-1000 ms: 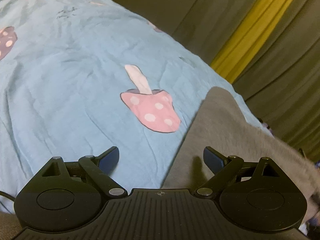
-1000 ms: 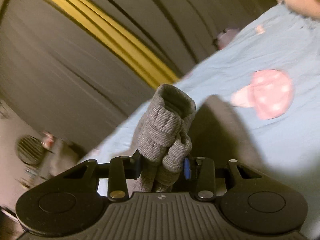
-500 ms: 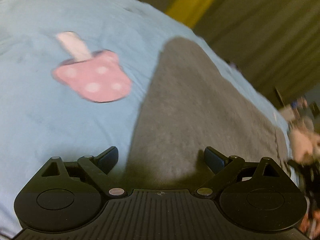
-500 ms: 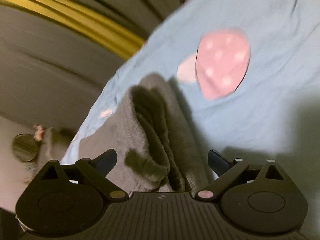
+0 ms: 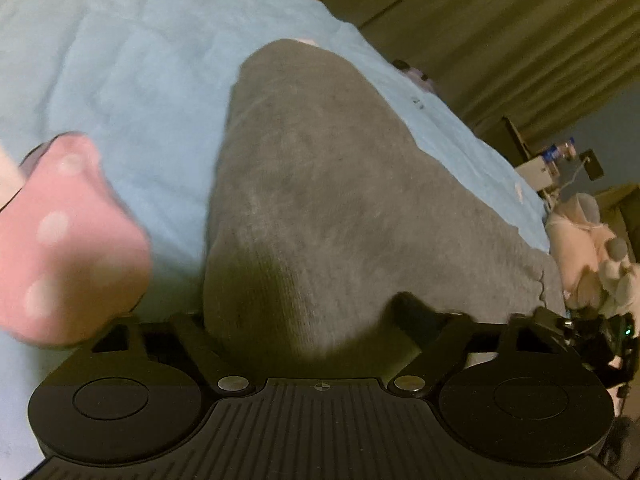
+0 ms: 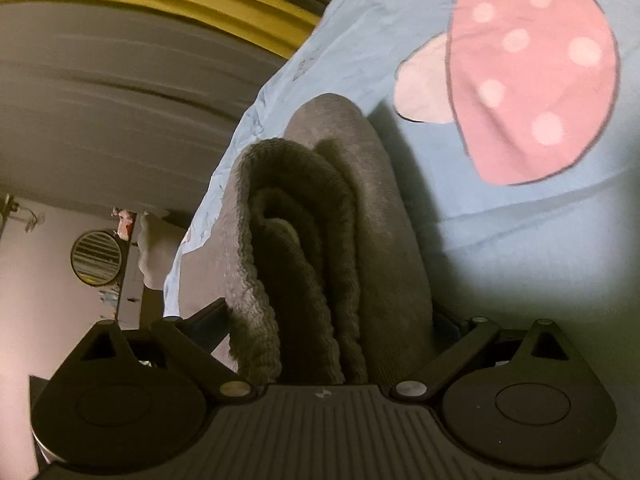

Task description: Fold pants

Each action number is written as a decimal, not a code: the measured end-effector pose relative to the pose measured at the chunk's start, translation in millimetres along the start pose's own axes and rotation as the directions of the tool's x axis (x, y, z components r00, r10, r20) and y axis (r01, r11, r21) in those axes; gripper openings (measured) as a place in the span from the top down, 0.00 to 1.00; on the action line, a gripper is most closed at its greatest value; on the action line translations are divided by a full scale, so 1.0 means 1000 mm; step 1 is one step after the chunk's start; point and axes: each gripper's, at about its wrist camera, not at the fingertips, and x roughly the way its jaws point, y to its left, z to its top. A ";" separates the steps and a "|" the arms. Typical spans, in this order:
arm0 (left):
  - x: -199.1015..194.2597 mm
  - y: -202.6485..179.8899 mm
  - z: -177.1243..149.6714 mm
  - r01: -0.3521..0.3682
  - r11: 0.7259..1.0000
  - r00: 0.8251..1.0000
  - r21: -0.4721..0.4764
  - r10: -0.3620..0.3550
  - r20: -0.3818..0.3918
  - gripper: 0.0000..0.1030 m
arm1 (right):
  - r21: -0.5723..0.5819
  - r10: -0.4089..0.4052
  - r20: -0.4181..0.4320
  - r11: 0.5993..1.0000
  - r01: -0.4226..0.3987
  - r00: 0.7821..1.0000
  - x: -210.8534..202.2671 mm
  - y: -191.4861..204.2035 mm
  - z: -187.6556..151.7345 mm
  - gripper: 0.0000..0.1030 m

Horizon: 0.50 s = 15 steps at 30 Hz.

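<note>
While the grey pants lie folded on the bed's blue mushroom-print sheet, both the left gripper and the right gripper have their jaws spread wide around the fabric, gripping nothing. With the thick layered edge standing loose between the right jaws, a careless pull-back could likely snag it and undo the fold. Olive curtains with a yellow stripe hang behind the bed, and clutter fills the room's far corner.
</note>
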 end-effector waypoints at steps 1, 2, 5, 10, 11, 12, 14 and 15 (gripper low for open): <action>0.001 -0.002 -0.001 0.000 1.000 1.000 0.010 0.000 0.005 0.35 | -0.015 -0.009 0.002 1.000 0.009 1.000 0.002 0.003 -0.002 0.38; 0.000 -0.003 -0.002 0.005 1.000 1.000 0.012 -0.005 0.013 0.47 | -0.020 -0.015 0.008 1.000 0.015 1.000 0.004 0.004 -0.002 0.40; -0.011 -0.013 -0.002 -0.005 1.000 0.998 0.023 0.004 0.061 0.73 | -0.051 -0.042 0.033 0.998 0.044 0.999 0.003 0.016 -0.004 0.46; -0.029 -0.053 0.001 -0.075 0.986 0.989 0.152 0.055 0.135 0.79 | -0.110 -0.026 0.120 0.993 0.040 0.992 -0.009 0.049 -0.005 0.50; -0.033 -0.061 0.003 -0.074 0.982 0.987 0.173 0.047 0.154 0.80 | -0.112 -0.015 0.135 0.993 0.030 0.991 -0.012 0.056 -0.003 0.50; -0.037 -0.067 0.007 -0.068 0.980 0.985 0.187 0.037 0.167 0.80 | -0.113 -0.005 0.147 0.993 0.022 0.989 -0.015 0.062 0.001 0.50; -0.045 -0.078 0.016 -0.060 0.974 0.980 0.217 0.016 0.198 0.81 | -0.119 0.014 0.179 0.993 0.008 0.984 -0.017 0.072 0.011 0.51; -0.047 -0.084 0.023 -0.062 0.972 0.977 0.226 0.012 0.214 0.80 | -0.115 0.016 0.197 0.993 0.007 0.980 -0.019 0.076 0.017 0.51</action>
